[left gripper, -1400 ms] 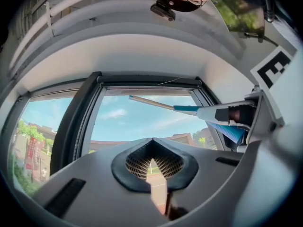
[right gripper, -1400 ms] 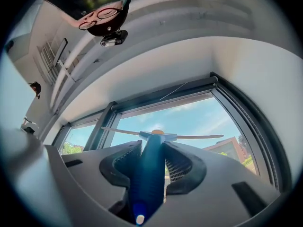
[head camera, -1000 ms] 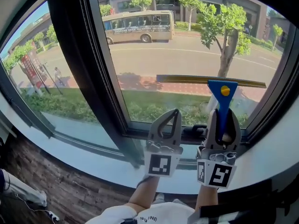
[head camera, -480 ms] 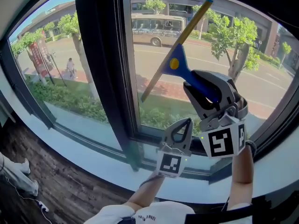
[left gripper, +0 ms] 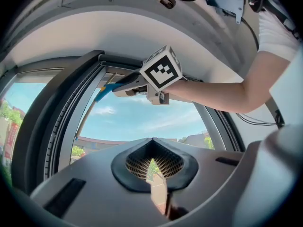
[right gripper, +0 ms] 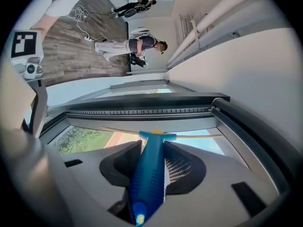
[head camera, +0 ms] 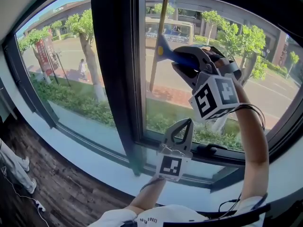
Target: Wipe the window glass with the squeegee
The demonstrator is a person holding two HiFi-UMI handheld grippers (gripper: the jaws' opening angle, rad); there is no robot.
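Note:
The squeegee (head camera: 160,41) has a blue handle (right gripper: 149,178) and a long yellowish blade. In the head view the blade stands nearly upright against the window glass (head camera: 213,98), close to the pane's left edge beside the dark mullion (head camera: 113,70). My right gripper (head camera: 187,63) is raised high, turned sideways and shut on the handle. The right gripper view shows the blade (right gripper: 194,137) lying across the pane just ahead of the jaws. My left gripper (head camera: 182,126) hangs low at the sill, pointing up with its jaws together and nothing between them. The left gripper view looks up at the squeegee (left gripper: 102,96).
A second pane (head camera: 57,65) lies left of the mullion. A pale sill (head camera: 90,148) runs under both panes, with a dark latch (head camera: 208,150) on the lower frame. Wooden floor (head camera: 42,193) is below. A person (right gripper: 137,44) stands far back in the room.
My right gripper rose and rolled, swinging the squeegee from level through a slant to nearly upright, and carrying it left to the pane's edge. The left gripper stayed low at the sill.

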